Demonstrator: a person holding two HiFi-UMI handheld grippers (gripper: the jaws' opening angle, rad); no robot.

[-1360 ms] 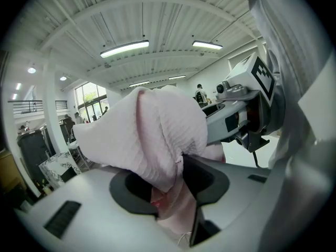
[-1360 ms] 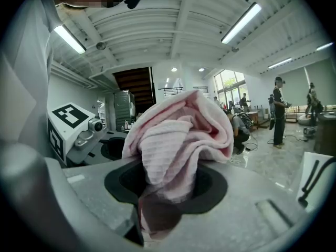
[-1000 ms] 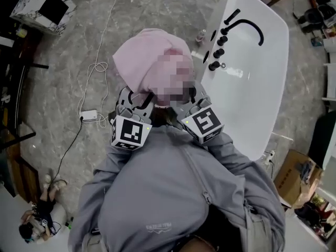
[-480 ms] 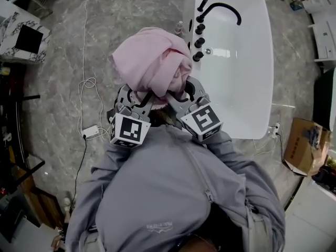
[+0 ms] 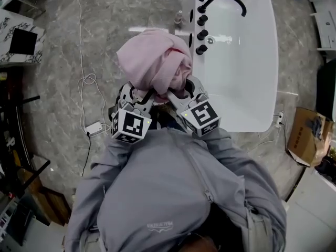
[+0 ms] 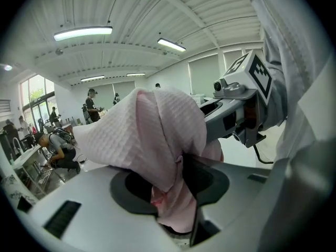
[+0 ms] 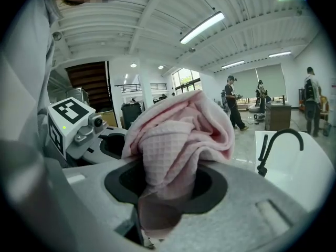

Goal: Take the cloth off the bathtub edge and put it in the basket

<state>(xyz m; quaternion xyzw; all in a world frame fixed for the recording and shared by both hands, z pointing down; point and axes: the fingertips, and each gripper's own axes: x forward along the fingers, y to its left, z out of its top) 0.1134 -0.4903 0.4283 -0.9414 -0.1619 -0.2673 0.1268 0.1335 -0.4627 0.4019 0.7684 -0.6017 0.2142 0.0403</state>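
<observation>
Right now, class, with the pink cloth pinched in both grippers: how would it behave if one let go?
Probably floppy: the pink cloth bunches in soft folds above the left gripper and right gripper, so the freed side would likely droop. Likely light: two small pinches carry it. Its waffle weave looks grippy, so slipping seems unlikely.

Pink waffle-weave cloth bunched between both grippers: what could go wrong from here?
1. The pink waffle-weave cloth is pinched only at its lower folds by the left gripper and right gripper; the loose bulk above could slip free.
2. That bulk crowds both gripper views, and no basket shows anywhere, so aiming the drop may be hard.
3. A white cable and adapter lie on the floor at left, a possible trip hazard.
</observation>
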